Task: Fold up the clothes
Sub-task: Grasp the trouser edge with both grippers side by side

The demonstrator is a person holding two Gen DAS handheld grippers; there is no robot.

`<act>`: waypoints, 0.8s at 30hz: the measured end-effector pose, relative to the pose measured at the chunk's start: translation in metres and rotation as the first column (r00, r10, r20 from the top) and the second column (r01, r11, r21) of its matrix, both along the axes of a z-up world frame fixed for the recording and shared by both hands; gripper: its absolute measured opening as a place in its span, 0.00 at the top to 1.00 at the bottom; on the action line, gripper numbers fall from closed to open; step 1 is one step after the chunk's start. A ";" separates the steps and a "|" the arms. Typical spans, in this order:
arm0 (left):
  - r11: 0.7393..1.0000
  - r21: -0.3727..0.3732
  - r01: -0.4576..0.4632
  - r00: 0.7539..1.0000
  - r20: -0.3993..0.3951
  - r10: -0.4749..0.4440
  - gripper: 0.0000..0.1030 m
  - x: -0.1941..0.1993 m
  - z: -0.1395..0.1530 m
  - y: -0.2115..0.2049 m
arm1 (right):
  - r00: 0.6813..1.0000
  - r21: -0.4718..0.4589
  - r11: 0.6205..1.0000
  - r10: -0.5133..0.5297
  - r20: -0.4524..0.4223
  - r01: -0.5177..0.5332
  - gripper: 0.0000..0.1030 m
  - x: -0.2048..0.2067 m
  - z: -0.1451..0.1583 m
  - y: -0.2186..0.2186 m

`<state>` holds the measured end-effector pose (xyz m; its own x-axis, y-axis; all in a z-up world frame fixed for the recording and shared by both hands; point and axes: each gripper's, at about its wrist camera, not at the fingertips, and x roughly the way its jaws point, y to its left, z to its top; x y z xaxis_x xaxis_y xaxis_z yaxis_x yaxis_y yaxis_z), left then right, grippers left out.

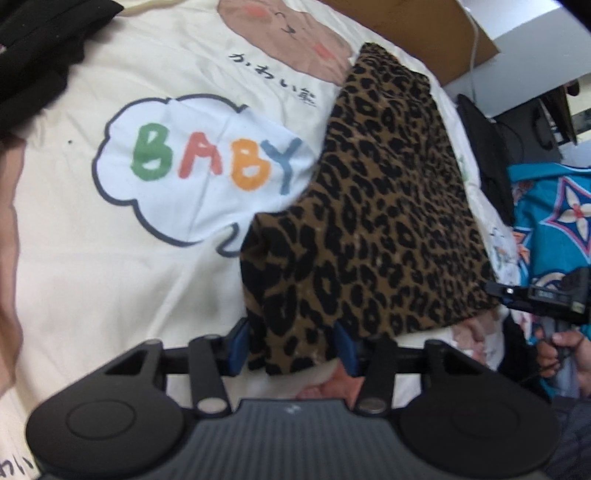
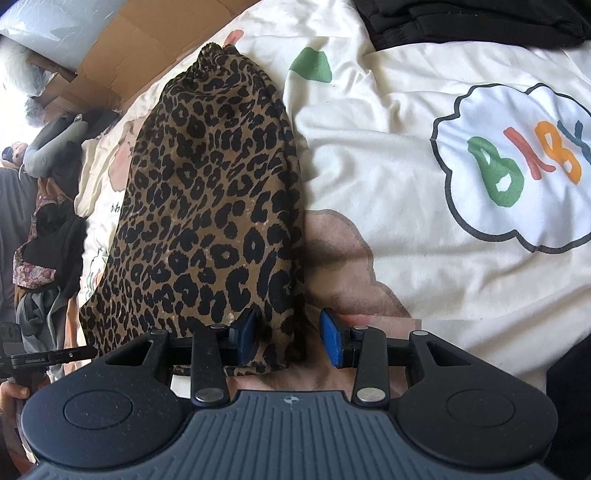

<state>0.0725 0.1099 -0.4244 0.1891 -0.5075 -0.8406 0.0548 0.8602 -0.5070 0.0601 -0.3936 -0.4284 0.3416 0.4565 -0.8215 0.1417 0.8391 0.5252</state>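
Note:
A leopard-print garment (image 1: 380, 229) lies folded into a long strip on a cream bed cover (image 1: 110, 258). In the left wrist view its near corner lies between the blue pads (image 1: 238, 347) of my left gripper (image 1: 291, 347), whose jaws stand wide apart. In the right wrist view the other end of the garment (image 2: 207, 206) reaches in between the fingers of my right gripper (image 2: 288, 338), which is open too, with the cloth against the left pad (image 2: 245, 334). The cloth hides the cover beneath it.
The cover carries a "BABY" cloud print (image 1: 207, 162) and a bear picture (image 1: 284, 33). Black clothes (image 2: 472, 18) are piled at the bed's far side. Cardboard (image 2: 140, 44) lines one edge. A pile of garments (image 2: 48, 251) lies off the bed, and a hand (image 1: 565, 350) holds the other gripper.

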 end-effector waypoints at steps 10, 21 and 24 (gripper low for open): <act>0.998 -0.054 -0.044 0.999 -0.015 0.043 0.65 0.005 -0.018 0.012 | 1.000 0.049 0.999 -0.019 -0.012 0.019 0.56 0.002 -0.005 -0.007; 0.989 -0.150 -0.018 0.999 -0.036 0.013 0.66 0.010 -0.018 0.019 | 0.999 0.084 0.996 -0.020 -0.031 0.023 0.57 0.005 -0.011 -0.013; 0.989 -0.147 -0.026 0.999 -0.051 0.019 0.68 0.008 -0.022 0.022 | 0.999 0.096 0.995 -0.027 -0.035 0.031 0.56 0.006 -0.013 -0.014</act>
